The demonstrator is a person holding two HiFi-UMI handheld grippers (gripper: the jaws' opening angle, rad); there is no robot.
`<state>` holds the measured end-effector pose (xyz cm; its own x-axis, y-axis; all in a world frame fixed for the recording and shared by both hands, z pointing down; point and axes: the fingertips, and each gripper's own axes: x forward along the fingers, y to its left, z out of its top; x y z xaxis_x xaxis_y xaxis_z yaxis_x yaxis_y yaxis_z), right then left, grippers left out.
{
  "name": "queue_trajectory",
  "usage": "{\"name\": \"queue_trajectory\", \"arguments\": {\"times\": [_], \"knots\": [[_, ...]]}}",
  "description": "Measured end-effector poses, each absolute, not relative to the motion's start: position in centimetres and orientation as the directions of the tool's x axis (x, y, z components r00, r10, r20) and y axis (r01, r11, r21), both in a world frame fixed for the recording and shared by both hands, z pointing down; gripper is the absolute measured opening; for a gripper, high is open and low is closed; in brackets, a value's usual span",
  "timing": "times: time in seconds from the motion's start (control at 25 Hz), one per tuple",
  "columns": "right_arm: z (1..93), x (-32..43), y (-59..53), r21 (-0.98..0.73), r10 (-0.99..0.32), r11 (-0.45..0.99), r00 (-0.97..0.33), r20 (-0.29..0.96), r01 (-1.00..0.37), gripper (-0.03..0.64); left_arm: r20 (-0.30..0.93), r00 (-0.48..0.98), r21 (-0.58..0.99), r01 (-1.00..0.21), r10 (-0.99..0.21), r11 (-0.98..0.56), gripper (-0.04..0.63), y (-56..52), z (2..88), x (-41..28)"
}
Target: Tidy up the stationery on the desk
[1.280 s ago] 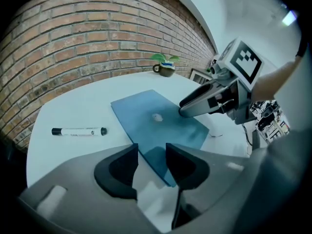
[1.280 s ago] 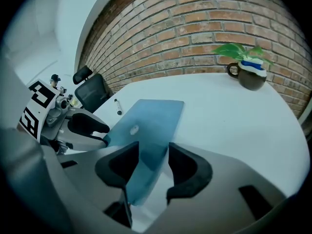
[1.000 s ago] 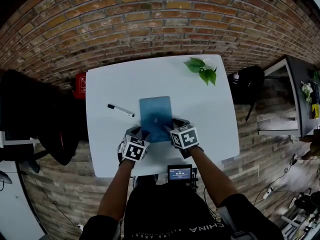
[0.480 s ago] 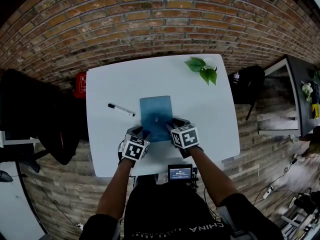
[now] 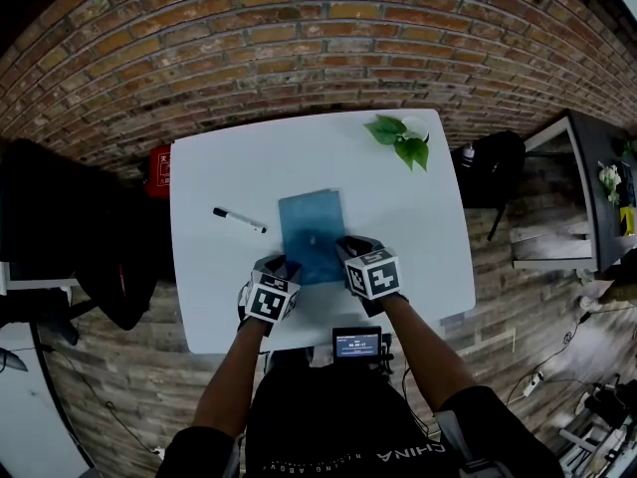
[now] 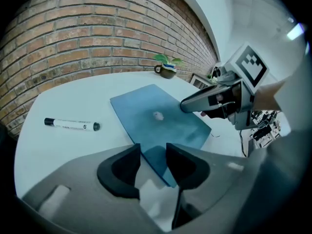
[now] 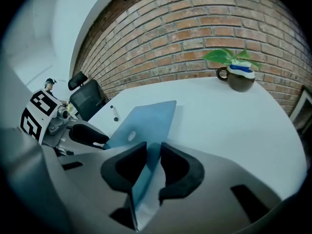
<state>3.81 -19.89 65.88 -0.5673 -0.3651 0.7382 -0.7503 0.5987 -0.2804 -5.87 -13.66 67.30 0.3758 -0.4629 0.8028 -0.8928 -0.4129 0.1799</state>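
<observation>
A white desk (image 5: 408,222) is standing against a brick wall (image 5: 299,48), with the blue folder (image 5: 311,232) lying mid-desk. The right gripper (image 7: 154,149) has just been closing, seemingly pinching its near edge. The left gripper (image 6: 153,150) is hanging spread around the near-left corner. The folder is probably light and floppy, best taken at both near corners.

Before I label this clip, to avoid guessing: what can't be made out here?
Head view: the near edge of the blue notebook, behind the left gripper and right gripper.
Right gripper view: the jaws have just been closing with the notebook between them; whether the fingers press it is hidden by the notebook.
Marker print: too small in every view.
Small screen, head view: text too small.
</observation>
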Motion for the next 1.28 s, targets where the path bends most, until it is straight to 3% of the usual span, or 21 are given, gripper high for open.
{"name": "queue_trajectory", "arguments": {"times": [0.48,1.04,1.28], "knots": [[59.0,4.1,-19.7,-0.235,-0.415,0.683,-0.632,0.655,-0.692,0.054,0.776,0.432,0.252,-0.881,-0.461,-0.402,0.173,-14.3,67.0,-3.4],[54.6,-0.4,-17.9,-0.212,-0.391,0.771,-0.708,0.588,-0.601,0.049,0.732,0.479,0.285,-0.861,-0.485,-0.421,0.173,-13.7,65.8,-4.2],[54.0,-1.9,-17.5,-0.192,-0.374,0.795,-0.714,0.591,-0.576,0.051,0.632,0.574,0.408,-0.817,-0.520,-0.407,0.173,-13.0,62.2,-4.1]]}}
